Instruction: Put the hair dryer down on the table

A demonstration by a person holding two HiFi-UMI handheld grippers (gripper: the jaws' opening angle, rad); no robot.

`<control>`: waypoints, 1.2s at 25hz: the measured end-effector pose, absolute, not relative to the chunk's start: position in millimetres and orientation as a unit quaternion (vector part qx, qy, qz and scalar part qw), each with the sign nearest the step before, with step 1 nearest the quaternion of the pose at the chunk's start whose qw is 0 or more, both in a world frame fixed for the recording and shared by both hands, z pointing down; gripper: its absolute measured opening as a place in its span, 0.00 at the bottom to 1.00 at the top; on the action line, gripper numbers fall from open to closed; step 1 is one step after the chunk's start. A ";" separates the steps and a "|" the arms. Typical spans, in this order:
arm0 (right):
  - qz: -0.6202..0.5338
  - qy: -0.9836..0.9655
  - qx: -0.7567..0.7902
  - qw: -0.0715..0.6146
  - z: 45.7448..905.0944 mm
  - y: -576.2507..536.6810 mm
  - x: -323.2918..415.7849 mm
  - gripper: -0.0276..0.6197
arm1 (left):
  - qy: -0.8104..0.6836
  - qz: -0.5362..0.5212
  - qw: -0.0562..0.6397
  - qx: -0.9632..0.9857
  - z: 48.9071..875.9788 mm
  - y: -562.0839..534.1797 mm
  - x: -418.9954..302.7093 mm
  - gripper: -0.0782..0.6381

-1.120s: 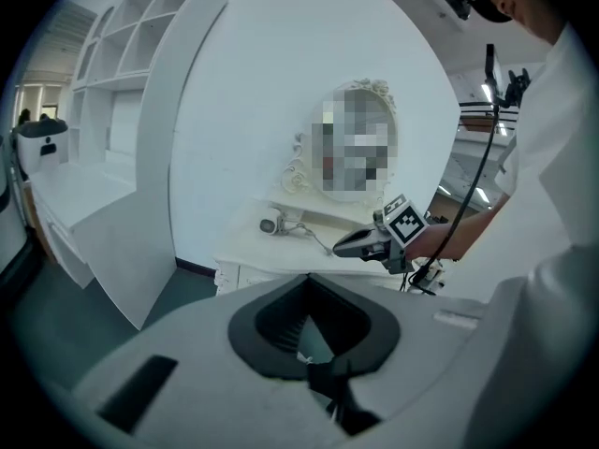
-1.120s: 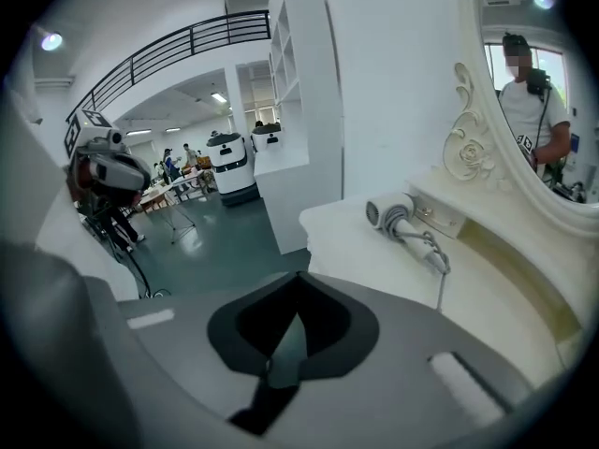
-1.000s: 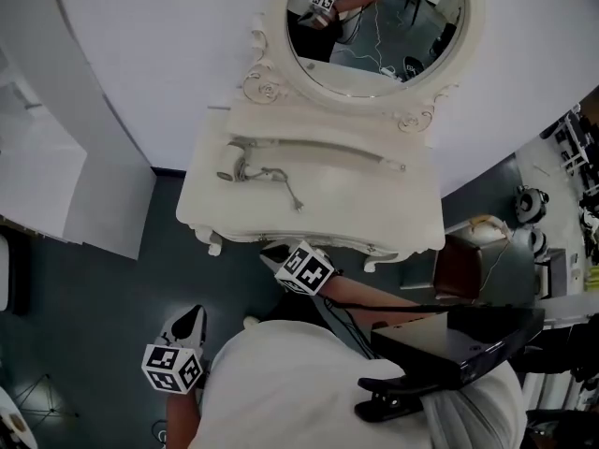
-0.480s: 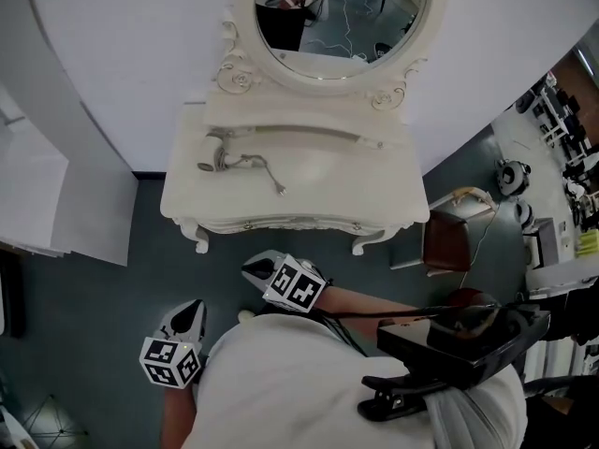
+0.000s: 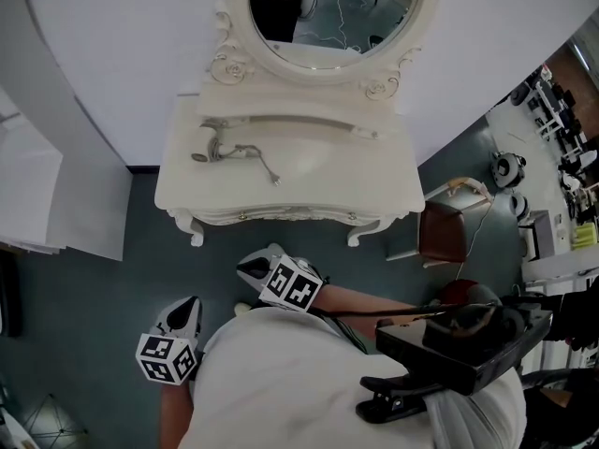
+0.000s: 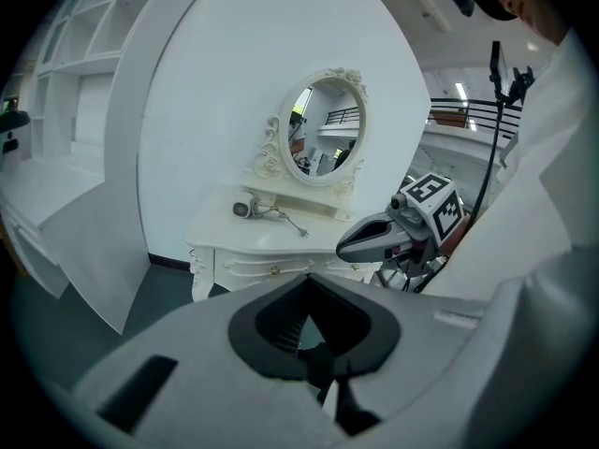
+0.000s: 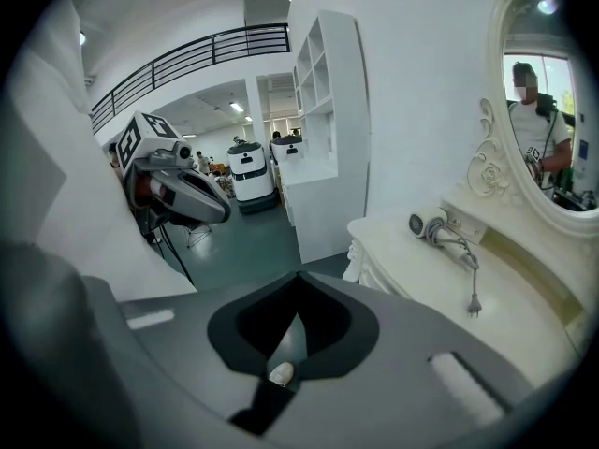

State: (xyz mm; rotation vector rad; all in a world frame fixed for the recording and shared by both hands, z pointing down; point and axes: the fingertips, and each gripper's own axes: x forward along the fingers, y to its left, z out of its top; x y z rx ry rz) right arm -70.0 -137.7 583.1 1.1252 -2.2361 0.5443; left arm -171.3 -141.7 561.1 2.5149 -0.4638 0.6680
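Note:
The white hair dryer [image 5: 207, 147] lies on the left part of the cream dressing table [image 5: 309, 199], its cord and plug [image 5: 272, 179] trailing to the right. Neither gripper touches it. My left gripper [image 5: 188, 307] hangs low over the floor, well in front of the table, shut and empty. My right gripper [image 5: 249, 267] is a little nearer the table's front edge, also shut with nothing held. The hair dryer [image 6: 243, 209] shows far off in the left gripper view, and the same hair dryer [image 7: 427, 224] lies to the right in the right gripper view.
An oval mirror [image 5: 329, 12] in an ornate frame stands at the back of the table. White panels [image 5: 56, 195] stand at the left. A brown chair [image 5: 445, 234] is at the table's right, with equipment [image 5: 510, 171] beyond. The floor is dark grey-green.
The table has slid left and looks smaller, as the view has drawn back. Both grippers sit farther from its front edge. The hair dryer has stayed put.

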 end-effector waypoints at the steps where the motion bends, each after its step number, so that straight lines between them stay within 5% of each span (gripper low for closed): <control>1: 0.202 -0.837 0.421 0.285 582.2 -137.9 -69.4 0.04 | -0.169 0.246 0.248 0.922 561.7 -140.8 -170.3 0.11; 30: 0.203 -0.841 0.420 0.275 586.9 -170.5 -19.7 0.04 | -0.170 0.267 0.253 0.914 567.1 -170.3 -126.4 0.11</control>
